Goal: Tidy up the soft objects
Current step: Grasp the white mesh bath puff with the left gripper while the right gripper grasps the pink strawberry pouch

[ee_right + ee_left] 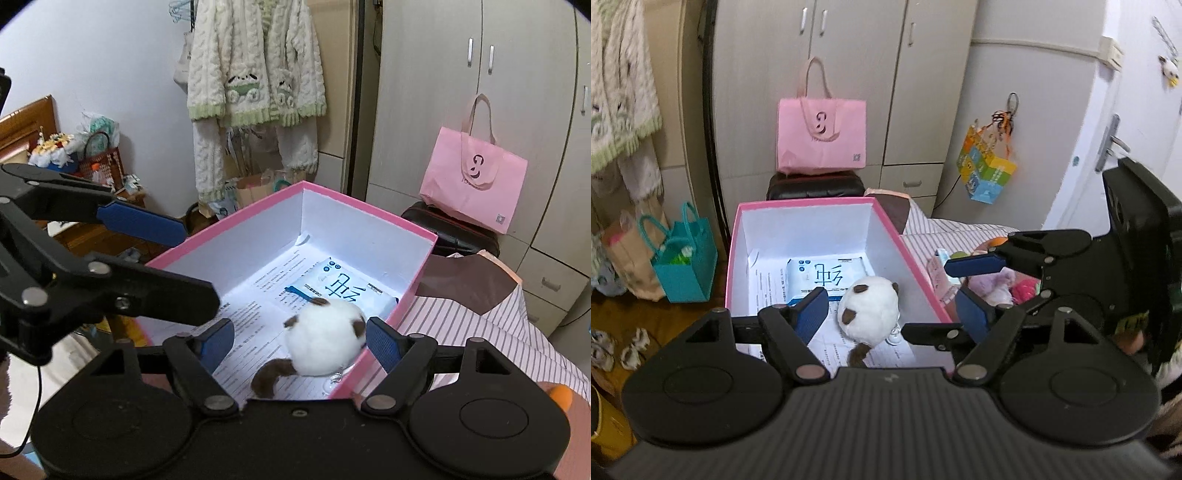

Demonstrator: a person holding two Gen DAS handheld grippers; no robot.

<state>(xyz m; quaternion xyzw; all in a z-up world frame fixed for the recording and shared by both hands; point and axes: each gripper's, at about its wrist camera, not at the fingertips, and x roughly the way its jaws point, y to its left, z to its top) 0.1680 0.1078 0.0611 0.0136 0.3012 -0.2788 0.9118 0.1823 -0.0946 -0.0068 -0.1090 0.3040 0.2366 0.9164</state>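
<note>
A pink box (809,206) with a white inside stands on the bed; it also shows in the right wrist view (369,206). In it lie a white tissue pack (820,275) (351,286) and a round white plush toy with brown patches (870,306) (323,341). My left gripper (894,314) is open above the box's near end, with the plush between its blue pads, untouched. My right gripper (301,345) is open, pads on either side of the plush. It appears at the right in the left wrist view (971,284), over a pile of soft toys (1001,284) beside the box.
A pink tote bag (822,136) sits on a dark stool (816,186) behind the box, before grey wardrobes. A teal bag (685,258) stands on the floor at left. A striped bed cover (480,332) lies right of the box. A knitted cardigan (255,66) hangs on the wall.
</note>
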